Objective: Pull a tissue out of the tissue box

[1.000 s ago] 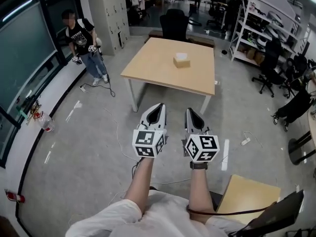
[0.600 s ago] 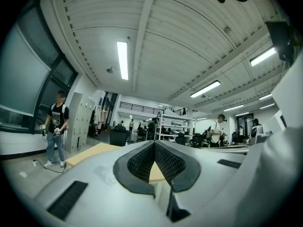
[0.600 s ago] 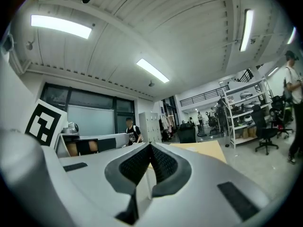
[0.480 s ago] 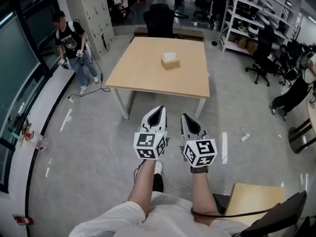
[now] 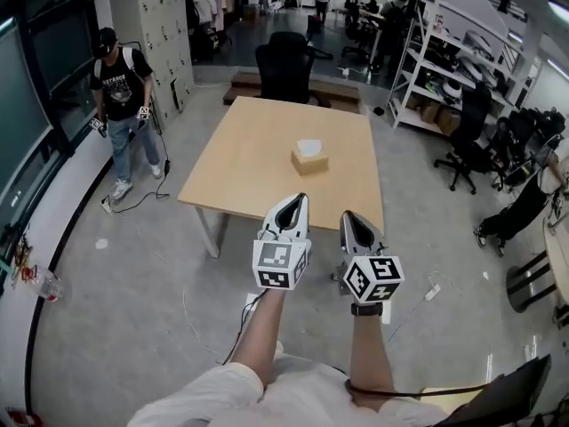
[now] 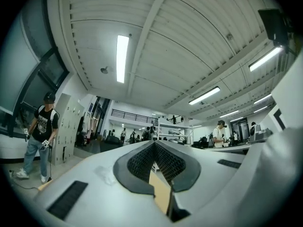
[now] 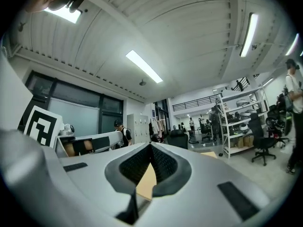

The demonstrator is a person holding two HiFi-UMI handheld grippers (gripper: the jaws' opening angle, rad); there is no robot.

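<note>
Left gripper [image 5: 300, 199] jaws closed, nothing between them; right gripper [image 5: 348, 214] same. Both side by side at the near edge of the table [image 5: 240, 163]. Tissue box [image 5: 309, 160] mid-table, well apart from both, 1 white tissue [image 5: 308, 147] poking up. Box print too small to read.

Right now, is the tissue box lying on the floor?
No, the tissue box sits on top of the wooden table, near its middle.

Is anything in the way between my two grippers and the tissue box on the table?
Nothing visible does. The tissue box sits alone on the table, and only bare tabletop shows between it and the left hand-held gripper and right hand-held gripper, both shut and empty.
</note>
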